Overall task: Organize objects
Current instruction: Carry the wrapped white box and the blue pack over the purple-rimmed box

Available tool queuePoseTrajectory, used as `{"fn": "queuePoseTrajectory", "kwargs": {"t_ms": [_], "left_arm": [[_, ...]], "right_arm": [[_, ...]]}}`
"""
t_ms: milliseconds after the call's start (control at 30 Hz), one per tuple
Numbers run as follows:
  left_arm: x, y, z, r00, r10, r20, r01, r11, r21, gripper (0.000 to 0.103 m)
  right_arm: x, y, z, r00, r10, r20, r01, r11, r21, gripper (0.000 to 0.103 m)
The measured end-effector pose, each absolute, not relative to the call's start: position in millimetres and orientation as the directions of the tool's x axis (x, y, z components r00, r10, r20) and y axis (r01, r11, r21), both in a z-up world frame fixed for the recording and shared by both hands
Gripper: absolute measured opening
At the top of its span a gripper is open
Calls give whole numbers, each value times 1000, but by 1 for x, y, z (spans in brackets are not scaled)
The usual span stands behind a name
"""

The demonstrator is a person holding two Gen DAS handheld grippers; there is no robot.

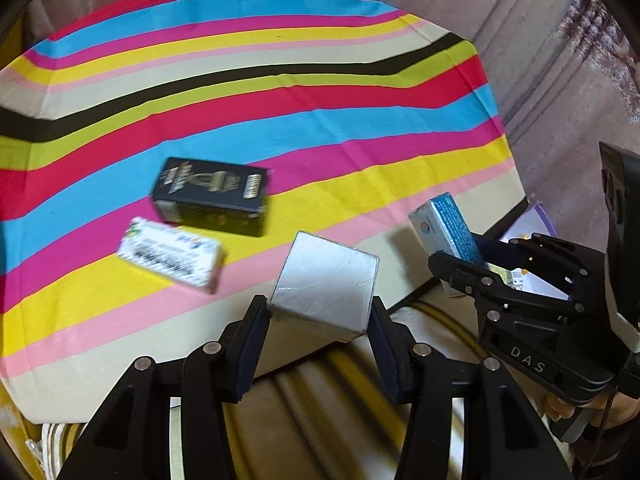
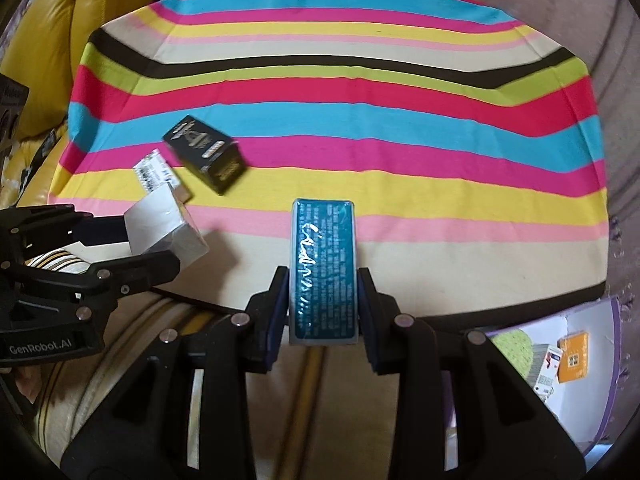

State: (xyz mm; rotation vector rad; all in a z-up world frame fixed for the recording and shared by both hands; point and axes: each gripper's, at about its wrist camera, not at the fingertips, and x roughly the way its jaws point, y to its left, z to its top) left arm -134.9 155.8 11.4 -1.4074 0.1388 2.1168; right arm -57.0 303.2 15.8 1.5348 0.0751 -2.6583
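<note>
Right now my left hand-held gripper [image 1: 320, 316] is clenched on a silvery-white film-wrapped cube-shaped box [image 1: 326, 284], and my right hand-held gripper [image 2: 322, 304] grasps a teal foil-wrapped oblong box [image 2: 323, 264]. Both hang over the near edge of the striped cloth-covered worktop [image 2: 400, 152]. To set them down tidily, I'd lower each squarely, parallel to the black rectangular carton [image 1: 210, 196]. The teal box's long axis points away from me, along the fingers.

Both grippers are matte black linkage frames with silver round rivets and dark blue finger pads [image 2: 277, 312]; white lettering reads "DAS" and "GenRobot.AI"
</note>
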Motion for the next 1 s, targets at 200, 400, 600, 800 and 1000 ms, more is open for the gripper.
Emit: {"fn": "queuePoseTrajectory", "kwargs": {"t_ms": [200,400,600,800,1000], "left_arm": [[-129,186,13,-246,419,-874,-563,-796,-223,50],[-122,213,15,-226,427,-876,-599,-770,-221,50],[-113,236,17,-210,437,-874,-630,-744,-221,50],[-98,263,20,-185,459,-869,-672,-704,-228,50],[-75,296,20,-137,478,-868,-727,-643,-240,50]], "right_arm": [[-50,334,14,-501,-18,-865,23,-1000,7,37],[-38,367,11,-501,8,-865,-33,-999,10,37],[-24,400,9,-496,34,-868,-98,-995,18,37],[-5,441,14,-498,82,-863,-183,-983,12,37],[19,482,15,-479,136,-867,-274,-962,0,37]]}}
